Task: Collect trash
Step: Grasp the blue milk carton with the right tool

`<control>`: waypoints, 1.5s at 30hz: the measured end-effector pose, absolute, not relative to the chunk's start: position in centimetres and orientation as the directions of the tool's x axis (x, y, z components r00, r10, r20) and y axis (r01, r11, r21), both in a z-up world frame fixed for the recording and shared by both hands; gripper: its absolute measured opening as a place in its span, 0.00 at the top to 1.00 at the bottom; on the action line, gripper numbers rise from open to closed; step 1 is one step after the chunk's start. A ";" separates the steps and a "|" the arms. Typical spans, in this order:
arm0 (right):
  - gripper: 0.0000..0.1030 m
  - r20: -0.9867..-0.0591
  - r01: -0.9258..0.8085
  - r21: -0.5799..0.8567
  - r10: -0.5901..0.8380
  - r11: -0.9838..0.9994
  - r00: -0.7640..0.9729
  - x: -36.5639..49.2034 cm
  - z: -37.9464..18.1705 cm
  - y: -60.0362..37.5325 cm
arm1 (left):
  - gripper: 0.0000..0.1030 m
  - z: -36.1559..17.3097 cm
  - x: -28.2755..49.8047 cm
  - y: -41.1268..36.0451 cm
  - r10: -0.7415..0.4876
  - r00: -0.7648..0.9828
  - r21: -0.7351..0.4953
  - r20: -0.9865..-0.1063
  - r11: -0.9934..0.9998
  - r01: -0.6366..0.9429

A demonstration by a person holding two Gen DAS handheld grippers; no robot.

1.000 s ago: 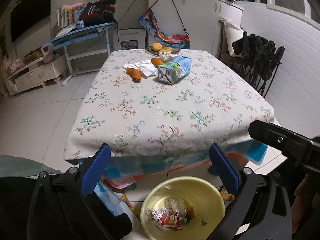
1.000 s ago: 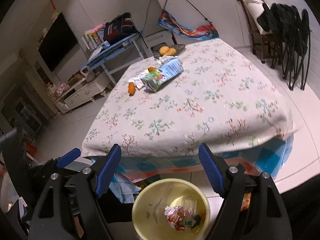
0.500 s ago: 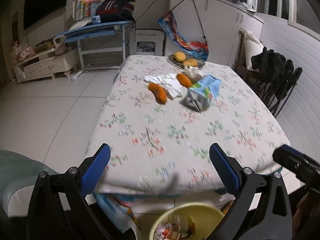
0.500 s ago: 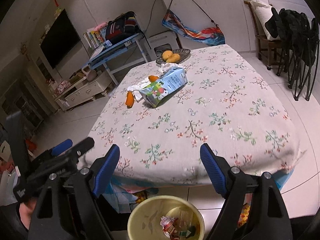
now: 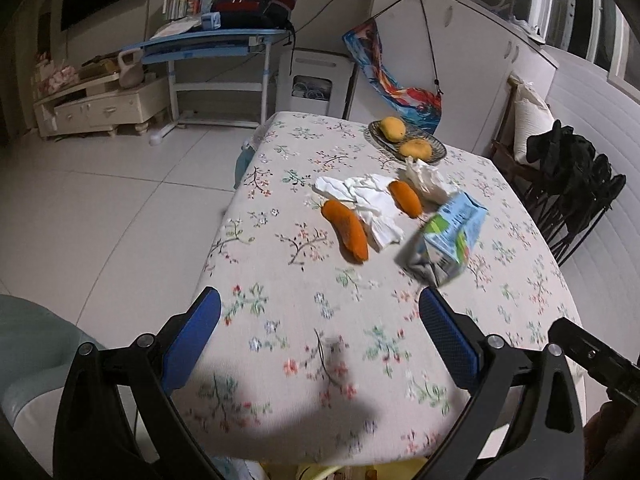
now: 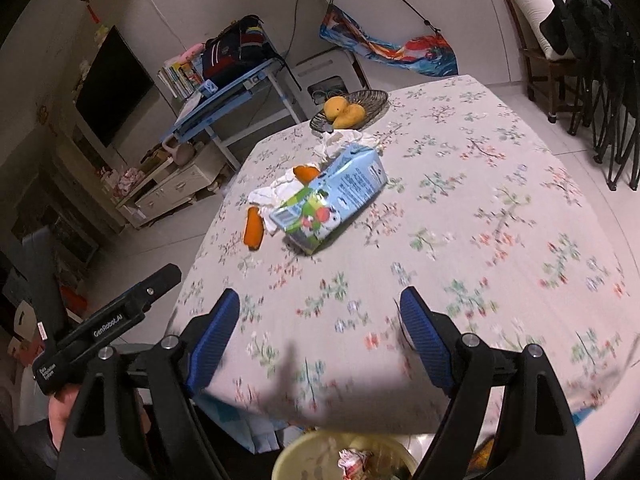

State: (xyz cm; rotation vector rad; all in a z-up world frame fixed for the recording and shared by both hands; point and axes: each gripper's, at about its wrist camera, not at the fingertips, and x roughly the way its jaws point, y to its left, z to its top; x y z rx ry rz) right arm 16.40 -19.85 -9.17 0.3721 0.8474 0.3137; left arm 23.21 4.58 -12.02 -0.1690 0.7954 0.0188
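Note:
A blue milk carton (image 5: 447,242) (image 6: 334,199) lies on its side on the floral tablecloth (image 5: 304,320) (image 6: 460,248). Beside it lie crumpled white tissues (image 5: 362,200) (image 6: 280,192) and two orange peels (image 5: 346,230) (image 5: 405,198) (image 6: 253,228). My left gripper (image 5: 320,336) hovers open over the table's near edge, empty. Over the near edge too, my right gripper (image 6: 320,328) is open and empty. A yellow bin (image 6: 344,458) with wrappers sits on the floor below the table edge.
A dark plate with two mangoes (image 5: 404,140) (image 6: 346,112) stands at the table's far side. Black folded chairs (image 5: 572,184) (image 6: 600,60) line the right wall. A blue desk (image 5: 208,46) and a low white cabinet (image 5: 100,108) stand at the left.
Both grippers have moved forward from above the yellow bin to over the table's near edge. The bin has slid almost out of view at the bottom; the carton and peels look closer.

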 end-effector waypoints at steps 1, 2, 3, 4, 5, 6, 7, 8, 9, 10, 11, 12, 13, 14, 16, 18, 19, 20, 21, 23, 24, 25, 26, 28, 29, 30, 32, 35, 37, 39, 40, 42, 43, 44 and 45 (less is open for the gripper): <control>0.23 -0.666 -0.122 0.437 0.412 0.891 0.622 16.8 -9.2 -19.7 | 0.07 -12.0 23.6 4.6 -0.046 0.698 -0.144 -0.714 0.986 -0.083; 0.23 -0.667 -0.123 0.439 0.414 0.890 0.619 17.4 -9.3 -19.4 | 0.07 -12.2 24.1 4.7 -0.043 0.695 -0.142 -0.718 0.986 -0.086; 0.23 -0.667 -0.122 0.443 0.417 0.888 0.617 18.0 -9.4 -19.2 | 0.07 -12.2 24.4 4.7 -0.041 0.693 -0.140 -0.720 0.986 -0.088; 0.23 -0.668 -0.122 0.445 0.419 0.887 0.615 18.4 -9.4 -19.1 | 0.07 -12.3 24.9 4.7 -0.040 0.689 -0.140 -0.723 0.986 -0.090; 0.23 -0.669 -0.122 0.446 0.421 0.887 0.613 18.9 -9.6 -18.9 | 0.07 -12.4 25.2 4.7 -0.040 0.687 -0.140 -0.725 0.986 -0.091; 0.23 -0.671 -0.122 0.446 0.421 0.887 0.611 19.4 -9.7 -18.7 | 0.07 -12.5 25.5 4.7 -0.040 0.686 -0.140 -0.727 0.986 -0.090; 0.23 -0.672 -0.121 0.447 0.422 0.886 0.609 19.7 -9.8 -18.6 | 0.07 -12.5 25.9 4.6 -0.040 0.683 -0.137 -0.729 0.987 -0.089; 0.23 -0.674 -0.117 0.450 0.422 0.885 0.606 20.3 -9.9 -18.4 | 0.07 -12.6 26.3 4.5 -0.040 0.680 -0.134 -0.732 0.987 -0.086; 0.23 -0.676 -0.113 0.449 0.420 0.886 0.605 20.7 -10.1 -18.3 | 0.07 -12.7 26.6 4.5 -0.039 0.677 -0.131 -0.735 0.988 -0.085; 0.23 -0.678 -0.110 0.447 0.416 0.888 0.605 21.0 -10.2 -18.3 | 0.07 -12.8 26.8 4.5 -0.037 0.675 -0.129 -0.737 0.988 -0.086; 0.23 -0.681 -0.105 0.445 0.412 0.889 0.605 21.5 -10.3 -18.1 | 0.07 -12.8 27.0 4.6 -0.034 0.672 -0.128 -0.740 0.988 -0.091; 0.23 -0.683 -0.097 0.448 0.410 0.889 0.604 22.1 -10.5 -18.0 | 0.07 -12.8 27.1 4.8 -0.033 0.670 -0.131 -0.741 0.987 -0.096; 0.23 -0.685 -0.091 0.450 0.408 0.889 0.604 22.5 -10.6 -18.0 | 0.07 -12.8 27.2 5.0 -0.033 0.668 -0.139 -0.744 0.985 -0.107; 0.23 -0.686 -0.077 0.453 0.403 0.888 0.605 23.2 -10.8 -17.8 | 0.07 -12.9 27.2 5.2 -0.034 0.666 -0.149 -0.745 0.982 -0.116; 0.23 -0.686 -0.059 0.465 0.402 0.883 0.607 24.1 -11.0 -17.7 | 0.07 -12.9 27.3 5.5 -0.033 0.663 -0.155 -0.748 0.980 -0.126; 0.23 -0.686 -0.031 0.481 0.398 0.876 0.609 25.2 -11.3 -17.3 | 0.07 -13.0 27.5 5.7 -0.024 0.660 -0.148 -0.751 0.980 -0.133; 0.23 -0.687 -0.026 0.482 0.396 0.876 0.610 25.5 -11.3 -17.2 | 0.07 -13.1 27.6 5.8 -0.022 0.658 -0.148 -0.753 0.979 -0.137; 0.23 -0.690 -0.021 0.477 0.389 0.878 0.611 25.9 -11.4 -16.8 | 0.07 -13.1 27.7 5.9 -0.021 0.656 -0.150 -0.755 0.979 -0.141; 0.23 -0.694 -0.018 0.471 0.383 0.882 0.610 26.3 -11.4 -16.5 | 0.07 -13.2 27.8 6.0 -0.022 0.654 -0.152 -0.756 0.978 -0.144; 0.23 -0.705 -0.011 0.459 0.371 0.888 0.604 26.8 -11.6 -16.1 | 0.07 -13.3 28.0 6.1 -0.022 0.651 -0.154 -0.759 0.977 -0.146; 0.23 -0.712 -0.006 0.451 0.363 0.893 0.601 27.1 -11.7 -16.0 | 0.07 -13.3 28.2 6.1 -0.022 0.649 -0.152 -0.760 0.977 -0.146; 0.22 -0.717 -0.004 0.444 0.357 0.896 0.599 27.3 -11.8 -15.9 | 0.07 -13.4 28.4 6.1 -0.021 0.648 -0.151 -0.762 0.978 -0.145; 0.21 -0.724 0.001 0.433 0.348 0.901 0.596 27.5 -11.9 -15.8 | 0.07 -13.4 28.5 6.1 -0.021 0.647 -0.150 -0.762 0.978 -0.145; 0.20 -0.736 0.007 0.411 0.327 0.912 0.593 27.8 -12.2 -15.7 | 0.07 -13.6 28.9 5.9 -0.020 0.642 -0.143 -0.767 0.980 -0.140; 0.20 -0.740 0.009 0.407 0.324 0.914 0.590 28.0 -12.3 -15.8 | 0.07 -13.7 29.2 5.9 -0.019 0.638 -0.139 -0.770 0.981 -0.139; 0.20 -0.747 0.011 0.398 0.317 0.917 0.585 28.2 -12.6 -15.9 | 0.07 -13.8 29.5 5.7 -0.020 0.635 -0.137 -0.773 0.981 -0.136; 0.19 -0.747 0.004 0.393 0.316 0.920 0.585 28.4 -12.8 -16.1 | 0.07 -14.0 30.0 5.5 -0.020 0.630 -0.132 -0.776 0.983 -0.131; 0.19 -0.758 -0.012 0.366 0.306 0.931 0.576 28.6 -12.8 -16.8 | 0.07 -14.4 30.8 5.2 -0.017 0.621 -0.120 -0.783 0.985 -0.125; 0.19 -0.772 -0.042 0.344 0.308 0.938 0.557 28.7 -12.5 -17.5 | 0.07 -14.6 31.4 5.0 -0.018 0.618 -0.119 -0.786 0.985 -0.122; 0.19 -0.790 -0.064 0.314 0.298 0.947 0.536 28.6 -12.3 -18.1 | 0.07 -14.7 32.1 4.9 -0.026 0.618 -0.121 -0.785 0.986 -0.112; 0.19 -0.795 -0.067 0.311 0.298 0.948 0.528 28.6 -12.2 -18.4 | 0.07 -14.7 32.6 4.6 -0.034 0.619 -0.121 -0.785 0.988 -0.098; 0.19 -0.790 -0.051 0.358 0.331 0.932 0.517 28.7 -12.1 -19.5 | 0.07 -14.5 33.8 4.0 -0.047 0.625 -0.111 -0.779 0.992 -0.064; 0.19 -0.777 -0.032 0.404 0.361 0.914 0.516 28.8 -12.3 -20.0 | 0.07 -14.4 34.2 3.9 -0.049 0.627 -0.105 -0.778 0.993 -0.053; 0.19 -0.763 0.001 0.460 0.394 0.888 0.512 28.9 -12.5 -20.4 | 0.07 -14.4 34.8 3.7 -0.052 0.628 -0.098 -0.777 0.994 -0.039; 0.19 -0.748 0.033 0.511 0.426 0.859 0.509 29.1 -12.9 -20.5 | 0.07 -14.3 35.3 3.6 -0.059 0.627 -0.093 -0.777 0.995 -0.022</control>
